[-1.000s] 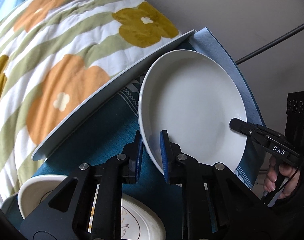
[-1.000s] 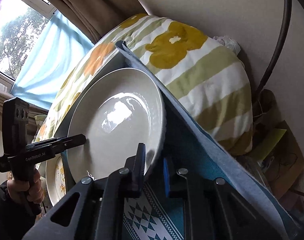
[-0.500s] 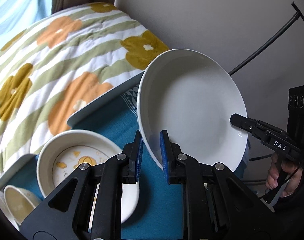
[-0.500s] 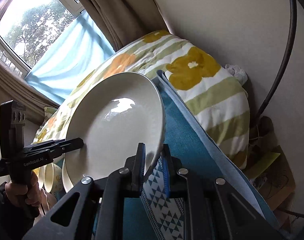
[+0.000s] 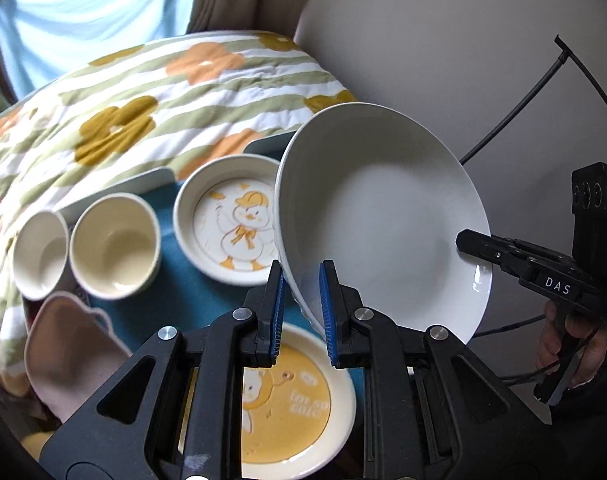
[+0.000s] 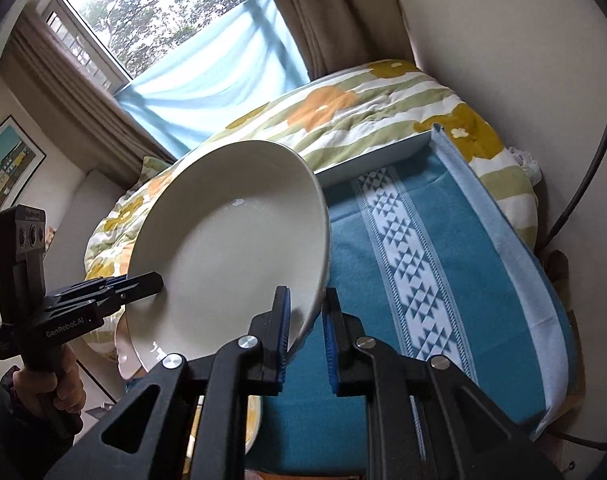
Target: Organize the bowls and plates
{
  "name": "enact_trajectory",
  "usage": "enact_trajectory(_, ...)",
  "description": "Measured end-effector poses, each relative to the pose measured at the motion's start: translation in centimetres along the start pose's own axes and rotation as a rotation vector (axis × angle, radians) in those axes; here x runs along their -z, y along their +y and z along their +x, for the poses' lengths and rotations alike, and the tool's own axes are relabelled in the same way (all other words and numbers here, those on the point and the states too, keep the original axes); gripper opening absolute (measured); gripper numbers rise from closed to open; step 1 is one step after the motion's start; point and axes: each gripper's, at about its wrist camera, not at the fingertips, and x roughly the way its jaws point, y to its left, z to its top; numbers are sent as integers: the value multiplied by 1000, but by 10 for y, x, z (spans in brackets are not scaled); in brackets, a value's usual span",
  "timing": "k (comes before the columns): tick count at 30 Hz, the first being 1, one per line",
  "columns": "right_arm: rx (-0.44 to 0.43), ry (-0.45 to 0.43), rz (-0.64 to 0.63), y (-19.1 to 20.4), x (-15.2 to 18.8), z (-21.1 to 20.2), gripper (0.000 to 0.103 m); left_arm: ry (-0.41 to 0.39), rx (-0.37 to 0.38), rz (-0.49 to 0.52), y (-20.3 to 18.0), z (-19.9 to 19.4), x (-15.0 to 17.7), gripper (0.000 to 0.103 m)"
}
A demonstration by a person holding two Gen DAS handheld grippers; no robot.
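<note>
A large plain white plate (image 5: 387, 224) is held tilted in the air above the table. My left gripper (image 5: 301, 312) is shut on its near rim. My right gripper (image 6: 305, 332) is shut on the opposite rim of the same plate (image 6: 231, 240); it also shows in the left wrist view (image 5: 469, 244). Below lie a duck-print dish (image 5: 233, 226), a yellow duck plate (image 5: 299, 404), two cream bowls (image 5: 115, 246) (image 5: 39, 254) and a pink bowl (image 5: 67, 356).
A teal cloth with a white patterned stripe (image 6: 415, 264) covers the table. A flower-print quilt (image 5: 151, 100) lies behind it. A wall and a black cable (image 5: 515, 108) are on the right. A window with a blue curtain (image 6: 207, 76) is behind.
Both grippers have lifted the white plate up and away from the cloth. The left wrist view now takes in the dishes on the table's left side.
</note>
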Motion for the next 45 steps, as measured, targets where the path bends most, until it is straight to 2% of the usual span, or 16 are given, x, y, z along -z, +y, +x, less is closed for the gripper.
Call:
enact_trajectory(5, -54, 70, -70, 32, 31, 15, 14, -9, -67, -88, 24, -31, 54, 15)
enact_trajectory(9, -87, 130, -122, 44, 52, 31, 14, 0, -72, -170, 44, -40, 90, 15)
enact_trajectory(14, -108, 208, -191, 51, 69, 55, 14, 16, -94, -266, 59, -38, 131, 15)
enact_trajectory(21, -128, 291, -253, 48, 88, 85, 14, 65, -100, -404, 72, -9, 180, 15)
enact_trajectory(26, -124, 324, -289, 49, 93, 101, 14, 87, -87, -465, 81, 8, 200, 15)
enact_trajectory(31, -99, 329, -327, 54, 93, 112, 14, 93, -81, -494, 87, 21, 207, 15)
enact_trajectory(40, -80, 325, -356, 54, 92, 117, 14, 103, -97, -502, 86, 33, 205, 15)
enact_trajectory(45, -70, 322, -373, 55, 92, 116, 14, 110, -133, -479, 83, 34, 203, 15)
